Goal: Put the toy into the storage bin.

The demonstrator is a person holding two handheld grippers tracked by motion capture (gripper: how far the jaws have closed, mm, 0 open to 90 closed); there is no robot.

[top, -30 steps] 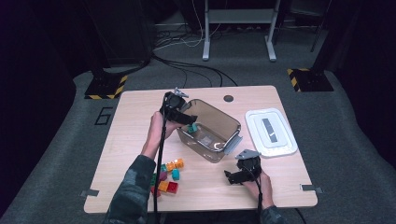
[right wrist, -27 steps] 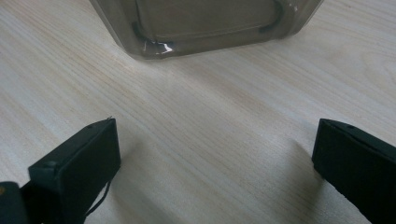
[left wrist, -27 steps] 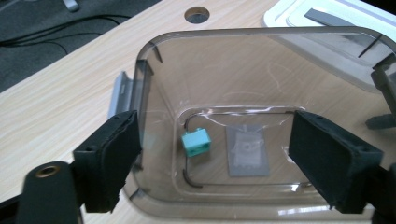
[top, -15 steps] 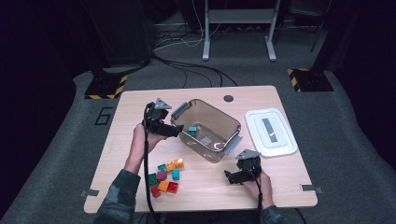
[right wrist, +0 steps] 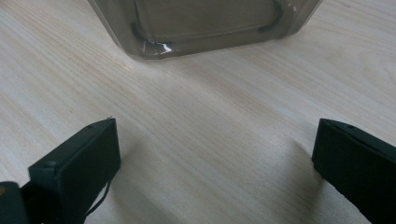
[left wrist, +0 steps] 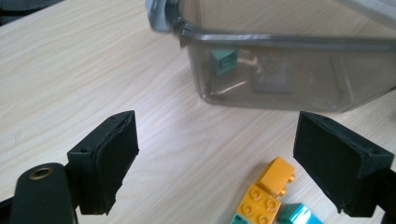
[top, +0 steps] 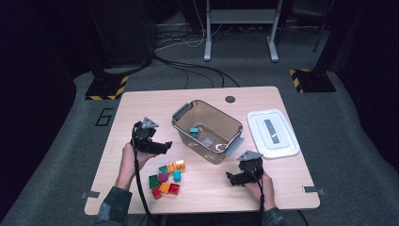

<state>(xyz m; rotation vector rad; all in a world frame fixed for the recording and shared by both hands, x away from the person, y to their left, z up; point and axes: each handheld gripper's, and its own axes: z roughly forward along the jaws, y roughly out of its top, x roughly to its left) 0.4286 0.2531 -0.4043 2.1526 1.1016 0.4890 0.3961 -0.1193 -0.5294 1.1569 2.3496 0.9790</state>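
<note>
Inside the clear smoky plastic bin (top: pixel 207 135), one teal toy brick (top: pixel 193 131) sits alone.
Left gripper (top: pixel 165 146), just opening, gapes empty; right gripper (top: pixel 229 177) gapes too.

1 clear bin (top: pixel 221 143), 1 teal brick (top: pixel 194 131) inside, 1 white lid (top: pixel 273 134), 7 loose bricks (top: pixel 165 178) on worktop (top: pixel 141 108).

Two black grippers are seen, the left gripper (top: pixel 162 147) and the right gripper (top: pixel 230 177), each topped by a grey three-cornered plate and trailed by a black cable. Square black pads (left wrist: pixel 114 154) are fitted to the jaws, and a brass-coloured screw is set beside one. Camouflage-patterned sleeves (top: pixel 112 209) are worn.
</note>
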